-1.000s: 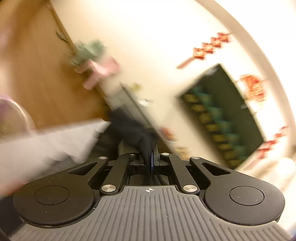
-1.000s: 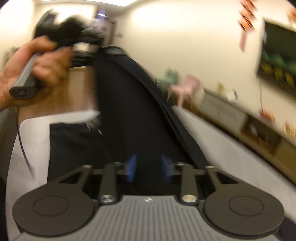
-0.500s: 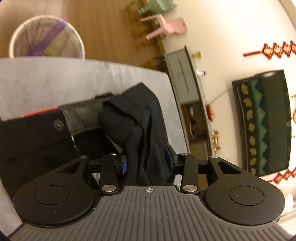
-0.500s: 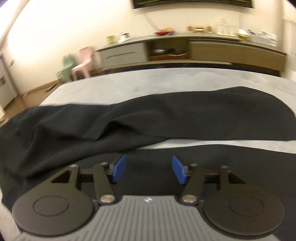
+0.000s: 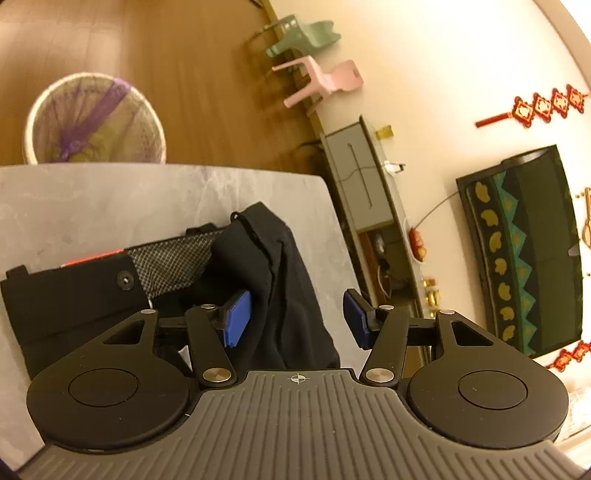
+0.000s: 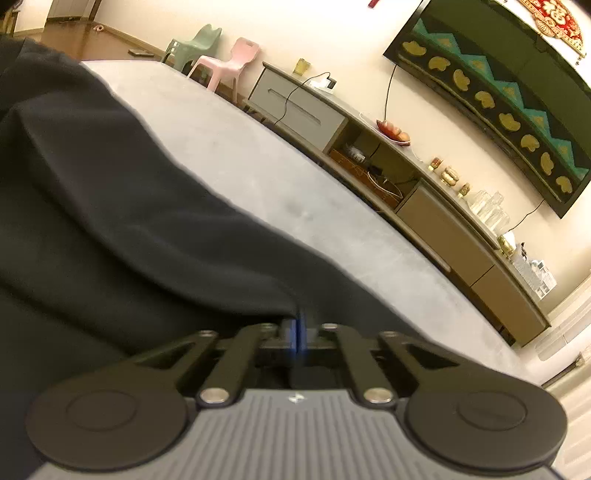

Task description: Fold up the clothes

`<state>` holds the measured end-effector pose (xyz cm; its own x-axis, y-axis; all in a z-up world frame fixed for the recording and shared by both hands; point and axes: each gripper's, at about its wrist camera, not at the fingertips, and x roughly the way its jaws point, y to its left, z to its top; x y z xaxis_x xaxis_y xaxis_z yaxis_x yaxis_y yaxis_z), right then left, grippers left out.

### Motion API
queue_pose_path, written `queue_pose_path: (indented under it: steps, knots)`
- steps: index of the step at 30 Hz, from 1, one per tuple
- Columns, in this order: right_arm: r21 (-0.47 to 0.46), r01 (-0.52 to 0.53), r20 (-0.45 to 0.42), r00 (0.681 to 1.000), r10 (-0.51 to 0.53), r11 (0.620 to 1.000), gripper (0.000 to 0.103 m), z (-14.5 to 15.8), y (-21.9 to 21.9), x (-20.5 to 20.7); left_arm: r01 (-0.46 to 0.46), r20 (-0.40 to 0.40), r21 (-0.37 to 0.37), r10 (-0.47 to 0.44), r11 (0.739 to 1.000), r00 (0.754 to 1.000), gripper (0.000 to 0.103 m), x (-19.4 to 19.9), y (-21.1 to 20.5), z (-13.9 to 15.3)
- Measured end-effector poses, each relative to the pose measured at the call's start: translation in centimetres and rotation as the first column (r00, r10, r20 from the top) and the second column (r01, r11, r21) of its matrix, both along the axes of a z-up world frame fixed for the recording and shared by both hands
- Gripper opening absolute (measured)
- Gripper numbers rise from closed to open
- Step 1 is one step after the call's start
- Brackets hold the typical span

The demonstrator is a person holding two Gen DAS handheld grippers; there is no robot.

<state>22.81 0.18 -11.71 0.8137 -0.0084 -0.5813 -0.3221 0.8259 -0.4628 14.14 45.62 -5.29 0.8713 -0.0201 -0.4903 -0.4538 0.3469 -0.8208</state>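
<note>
left wrist view: left gripper (image 5: 295, 319) low in the frame, jaws parted and opening. a bunched fold of the black garment (image 5: 280, 288) lies between the blue pads (image 5: 234, 319); the fold lies against the left pad, while the right pad stands clear of the cloth. the garment runs from frame centre toward the left, showing a mesh lining (image 5: 173, 258) and a black flap with a snap button (image 5: 125, 280). it lies on the grey table (image 5: 110, 206). upper left of the frame: a white bin with a purple bag (image 5: 92, 118) on the wooden floor. top centre: a green chair (image 5: 303, 35) and a pink chair (image 5: 321, 81) by the wall.

right wrist view: right gripper (image 6: 297, 332) bottom centre, jaws closed together with an edge of the black garment (image 6: 110, 206) pinched at the tips. cloth fills the left half of the frame; bare grey table (image 6: 295, 184) runs diagonally through the middle. right side: a long tv cabinet (image 6: 424, 206) and a wall-mounted tv (image 6: 498, 92).
</note>
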Motion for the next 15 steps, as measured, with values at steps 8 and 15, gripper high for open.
queue_pose_path:
  steps: [8, 15]
  knots:
    - [-0.134, -0.155, 0.185, 0.967, 0.178, 0.979, 0.001, 4.7, -1.0, -15.1, -0.213, -0.035, 0.109, 0.218, 0.971, 0.975, 0.039, -4.0, -0.1, 1.9]
    - [-0.014, 0.036, -0.008, 0.999, -0.036, 0.999, 0.014, 0.1, -3.2, -17.8, -0.07, -0.037, 0.084, 0.073, 0.994, 0.997, 0.04, -4.2, -5.0, 0.9]
